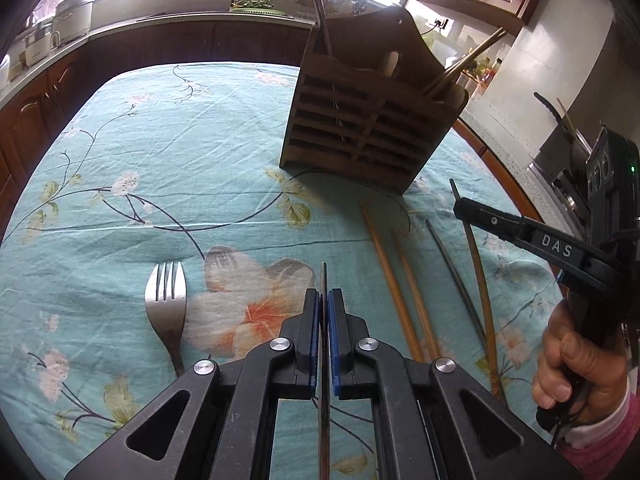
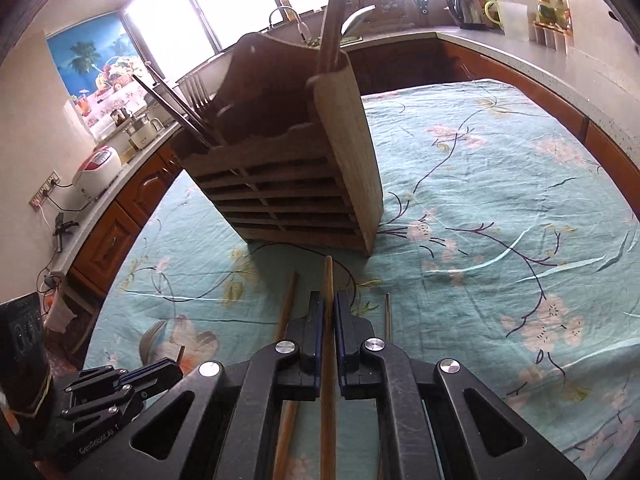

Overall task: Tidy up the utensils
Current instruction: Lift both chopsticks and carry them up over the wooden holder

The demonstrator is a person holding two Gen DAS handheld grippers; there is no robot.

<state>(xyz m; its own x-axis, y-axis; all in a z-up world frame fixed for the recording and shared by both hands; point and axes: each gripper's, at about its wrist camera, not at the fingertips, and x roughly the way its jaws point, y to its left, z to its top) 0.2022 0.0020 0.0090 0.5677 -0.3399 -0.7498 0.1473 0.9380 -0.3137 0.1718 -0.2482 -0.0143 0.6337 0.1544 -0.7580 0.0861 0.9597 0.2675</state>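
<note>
on the floral tabletop (image 1: pixel 120 208), left gripper (image 1: pixel 323 312) fingers pinch a thin metal chopstick (image 1: pixel 324 280); fork (image 1: pixel 166 304) at its 9 o'clock. right gripper (image 2: pixel 329 316) fingers pinch a wooden chopstick (image 2: pixel 329 280), slatted wooden holder (image 2: pixel 288 184) at 12 o'clock.

Cut off at six o'clock: fork (image 1: pixel 168 312) handle behind left gripper (image 1: pixel 324 336); wooden chopstick (image 2: pixel 328 320) under right gripper (image 2: pixel 329 336).

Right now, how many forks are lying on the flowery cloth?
1. The fork lies on the tablecloth, just left of the left gripper. More could be hidden inside the wooden holder.
</note>
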